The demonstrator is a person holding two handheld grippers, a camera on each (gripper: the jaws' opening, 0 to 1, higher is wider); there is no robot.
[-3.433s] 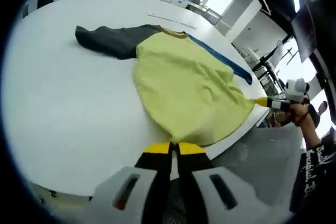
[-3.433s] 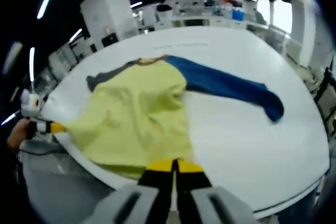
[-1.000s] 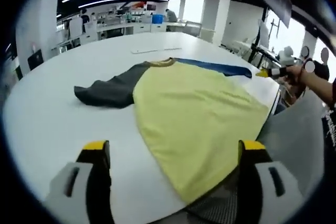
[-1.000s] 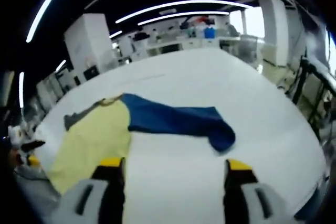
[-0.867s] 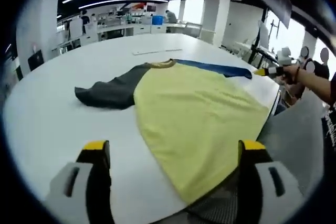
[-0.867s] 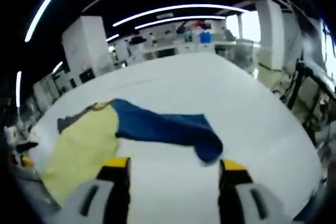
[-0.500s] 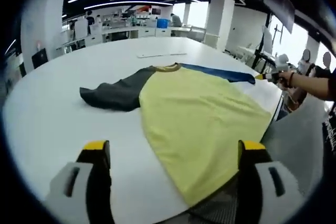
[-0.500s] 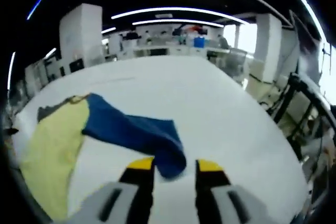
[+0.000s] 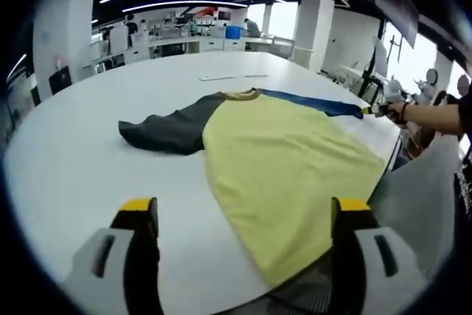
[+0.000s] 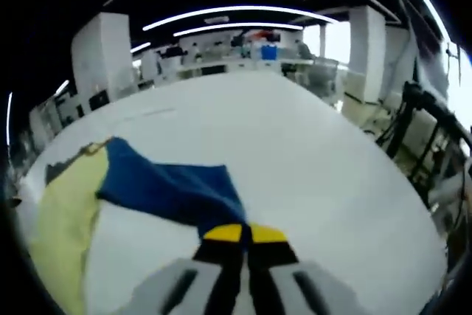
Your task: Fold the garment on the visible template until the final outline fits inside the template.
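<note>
Closing on the blue sleeve (image 10: 173, 189), right gripper (image 10: 245, 235) now has its jaws pinched on the cuff; half a second ago they straddled it. Left gripper (image 9: 240, 215) hangs wide, empty. Garment (image 9: 287, 156) lies flat on white table (image 9: 66, 160). Sleeve fold can start.

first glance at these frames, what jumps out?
The garment: a big yellow body spread on the white table, hem hanging over the near edge, with a dark grey sleeve out to one side. The blue sleeve stretches the other way, its end pinched in the right gripper, jaws shut on it. The left gripper hovers open over the table edge.
</note>
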